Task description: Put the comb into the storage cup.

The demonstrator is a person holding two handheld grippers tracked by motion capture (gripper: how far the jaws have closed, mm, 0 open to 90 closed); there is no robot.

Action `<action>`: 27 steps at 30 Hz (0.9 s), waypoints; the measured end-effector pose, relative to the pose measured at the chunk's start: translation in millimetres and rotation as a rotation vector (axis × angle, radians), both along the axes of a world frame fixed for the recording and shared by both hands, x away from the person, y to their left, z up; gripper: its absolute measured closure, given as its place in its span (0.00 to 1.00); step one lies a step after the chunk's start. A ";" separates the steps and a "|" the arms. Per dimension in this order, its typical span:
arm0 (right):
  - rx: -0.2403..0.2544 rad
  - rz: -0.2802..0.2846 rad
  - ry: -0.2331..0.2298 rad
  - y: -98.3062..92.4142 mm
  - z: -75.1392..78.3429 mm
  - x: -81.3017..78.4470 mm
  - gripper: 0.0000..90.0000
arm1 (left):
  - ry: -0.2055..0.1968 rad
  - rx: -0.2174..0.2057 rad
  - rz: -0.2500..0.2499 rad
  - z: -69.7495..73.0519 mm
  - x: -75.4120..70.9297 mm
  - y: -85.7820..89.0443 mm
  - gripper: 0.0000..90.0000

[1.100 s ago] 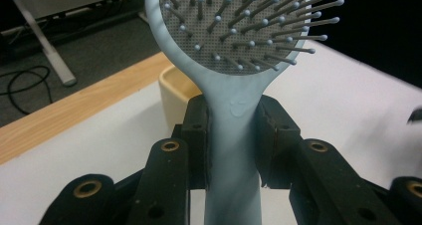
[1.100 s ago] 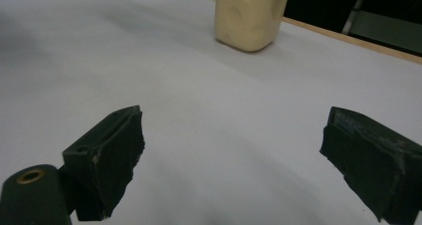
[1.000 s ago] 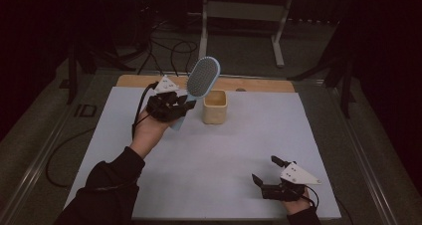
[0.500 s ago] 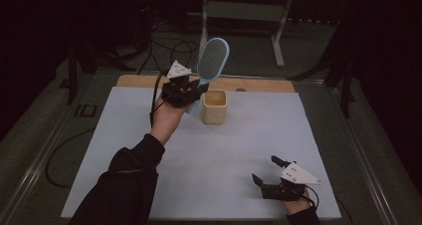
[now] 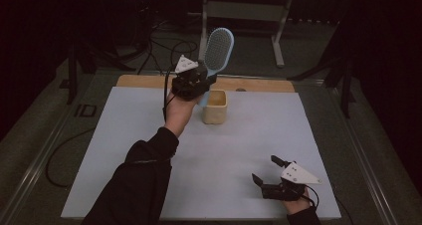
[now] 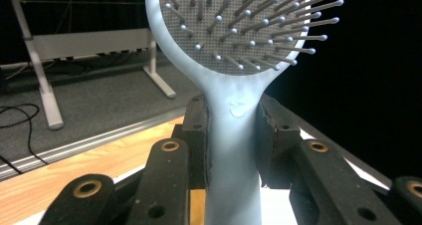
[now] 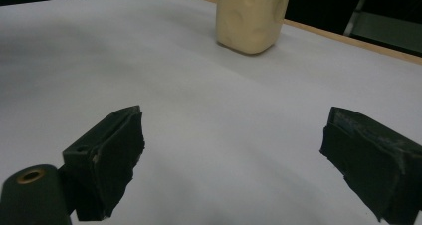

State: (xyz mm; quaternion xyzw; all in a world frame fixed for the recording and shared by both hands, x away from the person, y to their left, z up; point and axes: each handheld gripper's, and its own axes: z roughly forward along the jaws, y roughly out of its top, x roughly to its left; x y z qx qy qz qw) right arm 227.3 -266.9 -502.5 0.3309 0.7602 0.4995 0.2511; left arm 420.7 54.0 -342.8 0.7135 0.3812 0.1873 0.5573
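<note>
Your left claw (image 5: 199, 80) is clamped on the handle of the light blue hairbrush (image 5: 217, 51), lifted above the counter (image 5: 124, 130) toward its far edge, at about 11 o'clock from the middle of the white surface. In the left gripper view the brush handle (image 6: 233, 150) stands upright between the two black jaws, squeezed from both sides, with the bristled head (image 6: 244, 26) rising above them, pins facing the camera. The brush head tilts up and slightly toward 1 o'clock in the high view. Just beside your left hand (image 5: 178, 110), at its 3 o'clock, a cream-coloured cup (image 5: 214, 106) stands on the counter, apart from the brush. Your right claw (image 5: 266, 172) rests low at the near edge, around 5 o'clock, its jaws spread wide with nothing between them; the cup (image 7: 251, 16) sits well ahead of it.
</note>
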 end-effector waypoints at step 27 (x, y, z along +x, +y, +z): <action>0.010 0.007 0.006 -0.1 -0.9 1.3 0.10 | -0.031 -0.054 0.006 -17.2 35.0 -23.2 0.78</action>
